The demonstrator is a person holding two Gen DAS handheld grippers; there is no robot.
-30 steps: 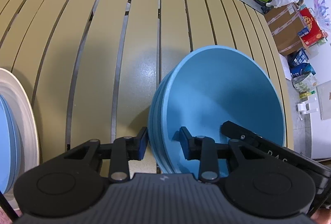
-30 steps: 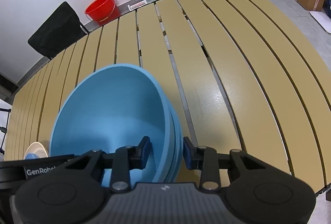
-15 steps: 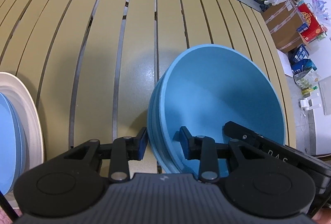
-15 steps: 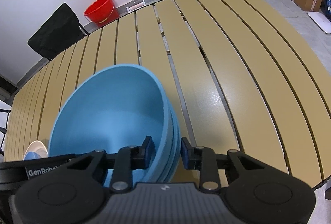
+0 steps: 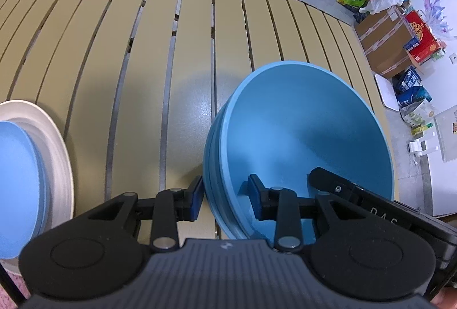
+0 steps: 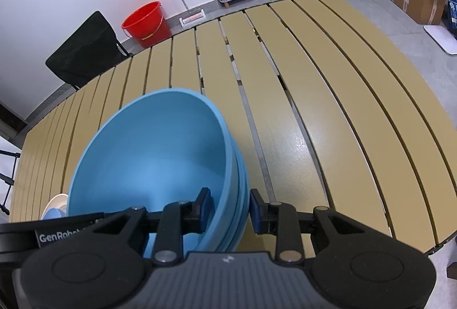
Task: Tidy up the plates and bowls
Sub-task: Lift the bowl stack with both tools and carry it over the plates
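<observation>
Gripping one stack of blue bowls (image 5: 300, 132) from opposite rims.
Left claw (image 5: 225, 196) clamps at nine o'clock, right claw (image 6: 230, 207) at three; slatted table (image 5: 142, 80) beneath.

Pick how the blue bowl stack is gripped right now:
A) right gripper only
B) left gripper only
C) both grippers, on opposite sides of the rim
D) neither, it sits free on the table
C: the left gripper straddles one side of the blue bowl stack rim and the right gripper straddles the opposite side.
</observation>
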